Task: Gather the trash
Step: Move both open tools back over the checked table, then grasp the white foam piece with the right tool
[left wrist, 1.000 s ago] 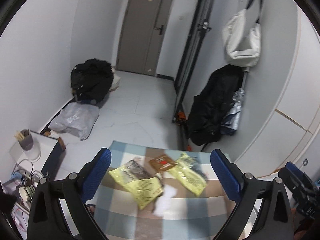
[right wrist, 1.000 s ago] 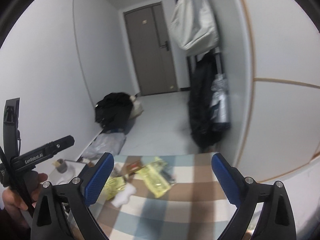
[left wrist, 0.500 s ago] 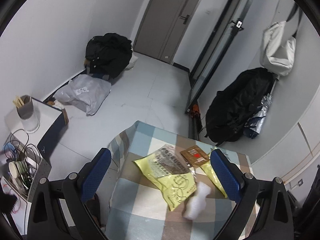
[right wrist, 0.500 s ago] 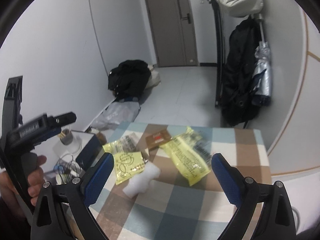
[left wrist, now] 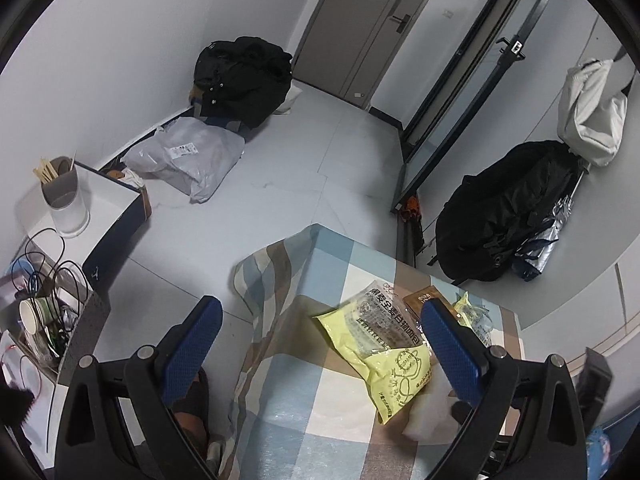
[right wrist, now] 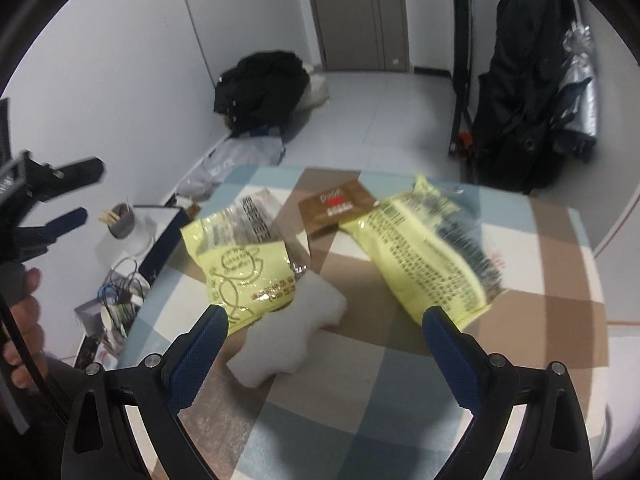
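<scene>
Trash lies on a table with a checked cloth (right wrist: 400, 420): a yellow snack bag (right wrist: 244, 272) on the left, a second yellow bag (right wrist: 428, 256) on the right, a small brown packet (right wrist: 336, 206) behind them and a crumpled white tissue (right wrist: 288, 340) in front. My right gripper (right wrist: 324, 318) hovers open just above the tissue. My left gripper (left wrist: 320, 318) is open over the table's left edge; the first yellow bag (left wrist: 384, 348) sits near its right finger, which hides part of the brown packet (left wrist: 420, 302) and the tissue (left wrist: 428, 412).
Left of the table stands a low white box (left wrist: 108, 196) with a cup of sticks (left wrist: 60, 184), and a bin of cables and paper cups (left wrist: 44, 312). Black bags (left wrist: 244, 76) and a grey parcel (left wrist: 188, 156) lie by the far wall. A coat rack (left wrist: 516, 208) stands right.
Both grippers have tilted down and come closer to the table. The right gripper now hangs right over the tissue; the left has swung left, past the table's edge.
</scene>
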Tool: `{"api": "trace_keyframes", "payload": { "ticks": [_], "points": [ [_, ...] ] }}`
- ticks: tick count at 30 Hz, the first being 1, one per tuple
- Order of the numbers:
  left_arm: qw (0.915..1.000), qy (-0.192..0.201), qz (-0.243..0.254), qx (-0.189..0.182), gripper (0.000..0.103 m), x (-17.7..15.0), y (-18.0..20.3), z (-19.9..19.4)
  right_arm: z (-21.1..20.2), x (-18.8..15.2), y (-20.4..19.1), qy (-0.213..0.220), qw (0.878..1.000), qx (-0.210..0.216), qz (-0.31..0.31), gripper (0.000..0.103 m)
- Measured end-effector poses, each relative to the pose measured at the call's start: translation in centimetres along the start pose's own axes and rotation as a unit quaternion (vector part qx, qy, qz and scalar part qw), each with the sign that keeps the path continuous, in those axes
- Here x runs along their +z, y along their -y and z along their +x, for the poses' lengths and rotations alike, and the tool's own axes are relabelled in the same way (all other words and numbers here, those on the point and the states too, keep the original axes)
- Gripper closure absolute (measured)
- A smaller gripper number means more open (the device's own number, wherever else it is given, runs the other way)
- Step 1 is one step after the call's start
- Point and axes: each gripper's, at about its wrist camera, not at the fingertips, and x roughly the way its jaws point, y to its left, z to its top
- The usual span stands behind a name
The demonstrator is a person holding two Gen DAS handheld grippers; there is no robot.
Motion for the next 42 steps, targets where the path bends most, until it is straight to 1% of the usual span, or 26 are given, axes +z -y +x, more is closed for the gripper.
{"api": "trace_keyframes", "payload": {
  "ticks": [5,6,8,10,12,16,19,21,23,24,25,27,31,34,36,40,42],
  "points": [
    [0.9999,-0.008,-0.006,0.002,0.005,0.2,-0.4,0.5,1.8,0.4,-0.3,-0.023,1.0,0.001,-0.006,0.006],
    [0.9999,-0.011,-0.01,0.0,0.005,0.2,-0.5,0.5,2.2,0.5,-0.3,-0.03,1.0,0.005,-0.006,0.009],
    [0.9998,-0.015,-0.014,-0.003,0.005,0.3,-0.6,0.7,2.9,0.5,-0.4,-0.042,0.999,0.009,-0.004,0.014],
    [0.9997,-0.018,-0.016,-0.003,0.005,0.3,-0.8,0.7,3.5,0.3,-0.5,-0.054,0.998,0.01,0.0,0.023],
    [0.9997,-0.018,-0.017,-0.004,0.005,0.3,-0.9,0.7,4.0,0.1,-0.6,-0.065,0.998,0.015,0.005,0.027],
    [0.9996,-0.02,-0.018,-0.006,0.005,0.2,-0.8,0.8,3.8,-0.2,-0.7,-0.065,0.997,0.028,0.014,0.04],
    [0.9994,-0.025,-0.021,-0.008,0.005,0.2,-0.8,0.9,3.5,-0.2,-0.8,-0.068,0.997,0.035,0.012,0.048],
    [0.9994,-0.025,-0.023,-0.009,0.005,0.2,-0.8,0.9,3.5,-0.1,-0.8,-0.071,0.997,0.037,0.012,0.051],
    [0.9993,-0.027,-0.025,-0.009,0.005,0.2,-0.9,0.9,3.4,-0.1,-0.7,-0.075,0.996,0.039,0.015,0.057],
    [0.9992,-0.028,-0.026,-0.009,0.005,0.2,-1.0,0.9,3.3,0.0,-0.7,-0.077,0.996,0.038,0.017,0.07],
    [0.9992,-0.029,-0.028,-0.01,0.005,0.2,-1.0,0.9,3.2,0.1,-0.7,-0.082,0.995,0.044,0.02,0.071],
    [0.9991,-0.029,-0.027,-0.011,0.005,0.1,-0.9,0.9,2.8,0.1,-0.7,-0.086,0.995,0.034,0.021,0.071],
    [0.9994,-0.026,-0.022,-0.008,0.005,0.1,-0.7,0.8,2.5,-0.3,-0.9,-0.099,0.994,0.032,0.016,0.072],
    [0.9994,-0.026,-0.02,-0.008,0.005,0.0,-0.6,0.8,1.8,-0.8,-0.9,-0.108,0.993,0.038,0.013,0.072],
    [0.9994,-0.025,-0.02,-0.008,0.005,0.0,-0.6,0.7,0.9,-1.3,-0.9,-0.113,0.993,0.038,0.004,0.072],
    [0.9994,-0.025,-0.021,-0.011,0.005,0.0,-0.6,0.7,-0.9,-2.8,-0.7,-0.14,0.989,0.052,-0.019,0.072],
    [0.9995,-0.025,-0.018,-0.011,0.005,-0.1,-0.4,0.6,-1.6,-3.6,-0.4,-0.15,0.987,0.054,-0.026,0.07]
  ]
}}
